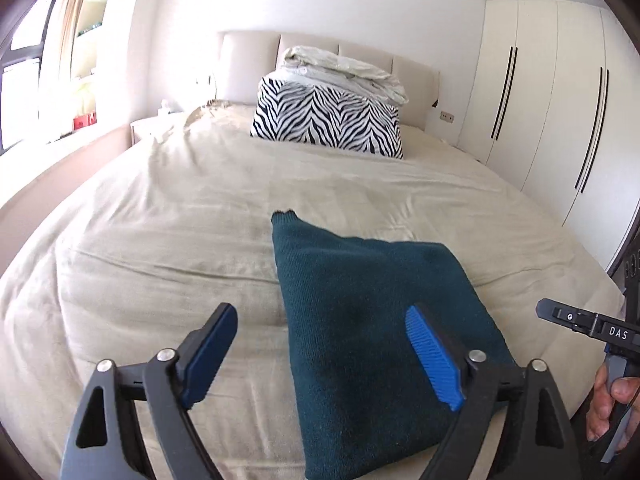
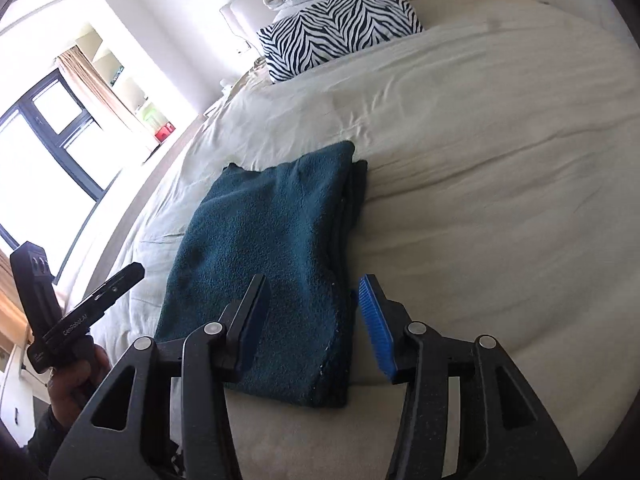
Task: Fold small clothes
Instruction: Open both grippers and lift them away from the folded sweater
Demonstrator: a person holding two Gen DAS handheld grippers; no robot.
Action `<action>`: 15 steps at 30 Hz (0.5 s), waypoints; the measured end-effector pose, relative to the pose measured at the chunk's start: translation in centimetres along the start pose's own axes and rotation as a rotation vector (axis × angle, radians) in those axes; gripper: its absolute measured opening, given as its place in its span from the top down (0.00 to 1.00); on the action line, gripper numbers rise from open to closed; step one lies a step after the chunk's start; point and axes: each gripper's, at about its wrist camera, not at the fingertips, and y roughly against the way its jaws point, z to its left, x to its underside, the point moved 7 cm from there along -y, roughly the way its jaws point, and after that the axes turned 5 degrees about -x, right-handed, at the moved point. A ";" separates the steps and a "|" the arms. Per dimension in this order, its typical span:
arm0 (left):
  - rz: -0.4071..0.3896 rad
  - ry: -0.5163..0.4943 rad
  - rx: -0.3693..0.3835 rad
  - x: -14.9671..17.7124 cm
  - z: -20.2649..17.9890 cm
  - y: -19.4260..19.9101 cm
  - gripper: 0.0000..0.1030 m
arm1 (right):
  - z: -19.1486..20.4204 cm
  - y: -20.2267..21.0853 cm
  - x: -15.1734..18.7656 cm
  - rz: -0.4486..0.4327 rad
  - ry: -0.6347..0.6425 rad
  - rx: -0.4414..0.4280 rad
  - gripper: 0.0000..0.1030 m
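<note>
My left hand-held gripper [image 1: 322,354] and right hand-held gripper [image 2: 316,326] both gape wide, holding nothing, above the teal garment [image 2: 272,264] folded near the bed's [image 2: 500,160] near edge. It looks folded, I think; I'd pinch all layers squarely.

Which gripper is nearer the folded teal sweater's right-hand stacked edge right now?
Right. The right gripper hangs with open jaws straddling that edge of the teal sweater. The left gripper, also open, sits over the sweater's left side.
</note>
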 end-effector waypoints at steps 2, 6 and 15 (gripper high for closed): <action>-0.138 -0.058 -0.074 -2.2 -0.3 2.9 0.00 | 1.4 2.6 -2.0 -0.113 0.085 0.050 0.37; -0.277 -0.139 -0.202 -5.8 -1.2 6.7 0.00 | 5.0 9.0 -4.9 -0.398 0.178 0.122 0.00; -0.207 -0.106 -0.296 -7.8 -0.7 9.2 0.00 | 9.2 16.9 -8.7 -0.549 0.157 0.106 0.00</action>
